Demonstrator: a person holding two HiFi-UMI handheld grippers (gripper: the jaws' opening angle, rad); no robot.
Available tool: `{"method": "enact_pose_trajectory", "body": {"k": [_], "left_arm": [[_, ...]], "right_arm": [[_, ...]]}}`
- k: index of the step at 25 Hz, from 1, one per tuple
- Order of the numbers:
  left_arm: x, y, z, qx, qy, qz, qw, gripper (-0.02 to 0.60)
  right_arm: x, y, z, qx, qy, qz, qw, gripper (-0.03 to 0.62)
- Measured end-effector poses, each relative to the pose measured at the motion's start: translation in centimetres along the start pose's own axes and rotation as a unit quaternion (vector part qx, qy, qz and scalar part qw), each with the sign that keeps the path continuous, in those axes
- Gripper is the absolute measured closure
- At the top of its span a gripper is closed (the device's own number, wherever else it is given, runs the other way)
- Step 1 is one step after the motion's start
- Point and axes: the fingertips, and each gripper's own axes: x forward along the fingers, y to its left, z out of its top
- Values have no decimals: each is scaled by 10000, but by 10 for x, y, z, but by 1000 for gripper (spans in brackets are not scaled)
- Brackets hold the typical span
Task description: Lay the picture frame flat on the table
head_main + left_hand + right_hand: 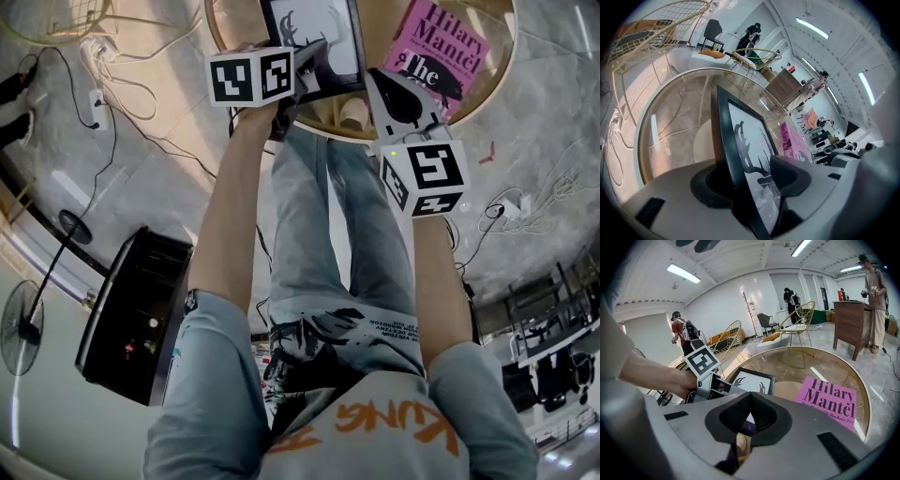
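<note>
The black picture frame with an antler print lies about flat on the round glass table, face up. In the left gripper view the picture frame runs edge-on between the jaws of my left gripper. The pads stand apart on either side of it, with a dark gap at the left pad. From above, the left gripper sits at the frame's near edge. My right gripper hovers just right of the frame with nothing in it. In its own view the right gripper has its pads meeting.
A pink book lies on the table right of the frame, also seen as the pink book. Wire chairs, a wooden cabinet and standing people are beyond the table. Cables and a black box are on the floor.
</note>
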Motion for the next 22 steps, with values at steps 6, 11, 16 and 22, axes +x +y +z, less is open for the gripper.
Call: {"method": "enact_pose_trajectory", "body": {"k": [6,11,16,22], "left_arm": [[-12,9,-4,-70,-34,255,9996,261],[-22,12,-3,-127,-170,379,9991,253],[-43,18,5,-532,-626,522,9953,245],[-62,-6,28,-531,-1185,341,9909,298]], "right_arm": [[-2,1,-5,97,10,-26,9999,595],[-2,7,-6,202,-14,5,9998,595],[-3,10,-5,242,-19,30,9997,595],[-5,10,2,250,-72,58,9996,595]]}}
